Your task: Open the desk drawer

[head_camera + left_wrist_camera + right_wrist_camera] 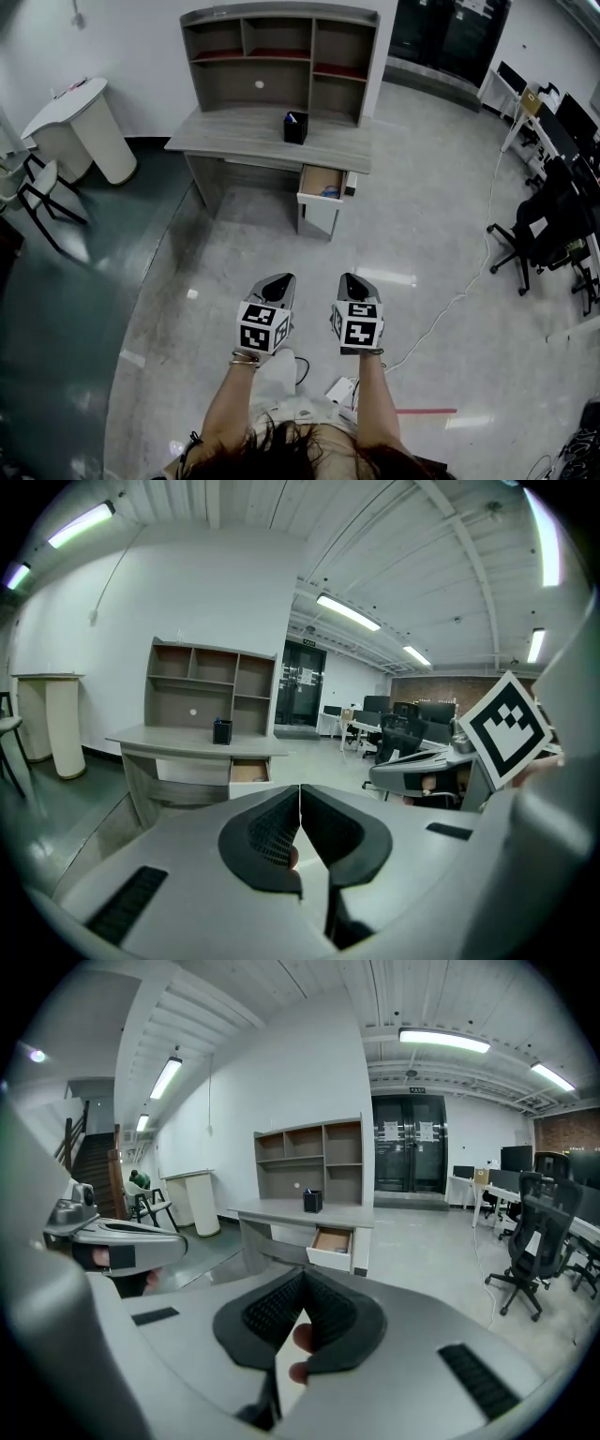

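Observation:
A grey desk [244, 141] with a shelf hutch stands against the far wall. Its right-hand drawer [322, 193] is pulled out, with a wooden bottom and a small blue item showing inside; the same drawer [249, 772] [332, 1245] appears in both gripper views. My left gripper [279, 281] [300, 789] and right gripper [353, 279] [303, 1277] hover side by side over the floor, well short of the desk. Each has its jaws shut with nothing between them.
A black pen holder [295, 127] sits on the desktop. A white round-ended counter [80, 127] and a black chair [42, 192] are at the left. Office chairs [544, 234] and desks line the right. A white cable [450, 305] runs over the floor.

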The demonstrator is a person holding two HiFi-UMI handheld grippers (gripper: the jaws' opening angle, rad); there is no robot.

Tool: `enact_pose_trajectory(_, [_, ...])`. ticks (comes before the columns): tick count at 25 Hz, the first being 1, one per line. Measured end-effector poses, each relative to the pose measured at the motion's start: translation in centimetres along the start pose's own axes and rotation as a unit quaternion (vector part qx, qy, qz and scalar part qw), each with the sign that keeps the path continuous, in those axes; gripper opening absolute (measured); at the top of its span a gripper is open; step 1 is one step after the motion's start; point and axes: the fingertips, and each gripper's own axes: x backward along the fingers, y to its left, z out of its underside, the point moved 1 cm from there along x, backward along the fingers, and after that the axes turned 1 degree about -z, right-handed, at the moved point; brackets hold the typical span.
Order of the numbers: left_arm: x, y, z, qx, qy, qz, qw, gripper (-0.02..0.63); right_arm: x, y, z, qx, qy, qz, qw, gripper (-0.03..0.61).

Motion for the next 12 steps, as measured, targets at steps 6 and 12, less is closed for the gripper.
enact_pose_trajectory(6, [2.8,-2.2,0.6,-0.006,-0.01,-0.007,0.9999,0.014,3.2,0.6,0.7,0.012,-0.018,-0.01,1.0,0.02])
enact_pose_trajectory(12, [5.7,-3.8,0.7,0.004,-0.025,-0.015,0.9996,0.014,6.4,1.3,1.5,0.025,-0.029,-0.018,0.999,0.02])
